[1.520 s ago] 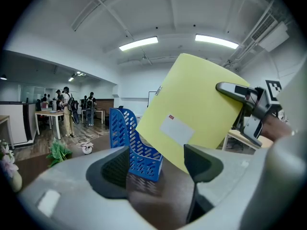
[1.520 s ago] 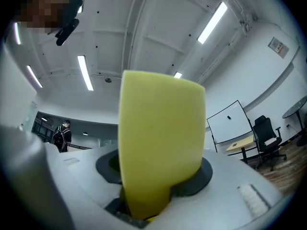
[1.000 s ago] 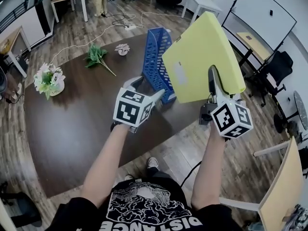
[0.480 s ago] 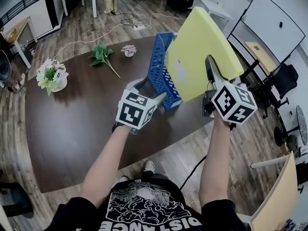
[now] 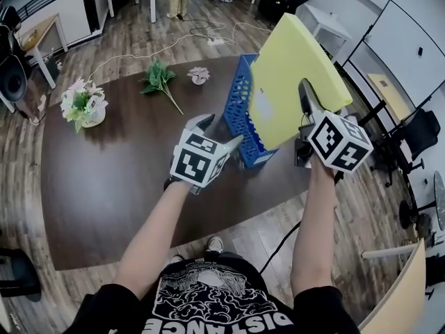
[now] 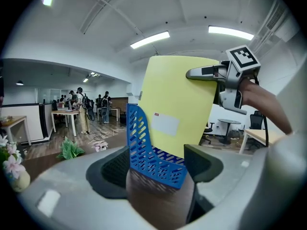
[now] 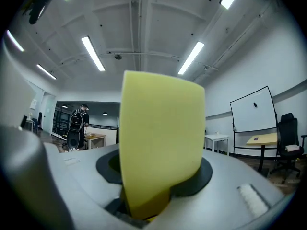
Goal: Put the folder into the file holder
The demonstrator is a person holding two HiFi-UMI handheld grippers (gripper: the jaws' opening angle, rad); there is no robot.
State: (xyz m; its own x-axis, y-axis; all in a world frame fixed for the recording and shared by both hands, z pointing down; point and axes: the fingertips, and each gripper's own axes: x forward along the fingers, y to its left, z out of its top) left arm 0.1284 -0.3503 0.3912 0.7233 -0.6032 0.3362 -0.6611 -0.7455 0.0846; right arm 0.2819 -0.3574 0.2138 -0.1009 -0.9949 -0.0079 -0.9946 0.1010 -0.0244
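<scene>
The blue mesh file holder (image 5: 240, 110) stands upright on the dark table (image 5: 111, 179). Its near end sits between the jaws of my left gripper (image 5: 217, 132), whose pads meet both of its sides in the left gripper view (image 6: 157, 169). My right gripper (image 5: 304, 89) is shut on the edge of the yellow folder (image 5: 295, 68), which it holds upright and tilted. The folder's lower corner overlaps the holder's open top, behind its left wall (image 6: 136, 133). Whether the folder touches the holder's floor is hidden. In the right gripper view the folder (image 7: 160, 138) fills the gap between the jaws (image 7: 158, 176).
A pot of flowers (image 5: 83, 106) stands at the table's left, with a green sprig (image 5: 160, 78) and a small flower piece (image 5: 199, 74) at the back. A whiteboard (image 5: 410, 47) and office chairs (image 5: 417, 131) stand to the right. People (image 6: 81, 104) stand far off.
My right gripper has carried the yellow folder leftward, so it now overlaps the blue holder. My left gripper has stayed at the holder's near end.
</scene>
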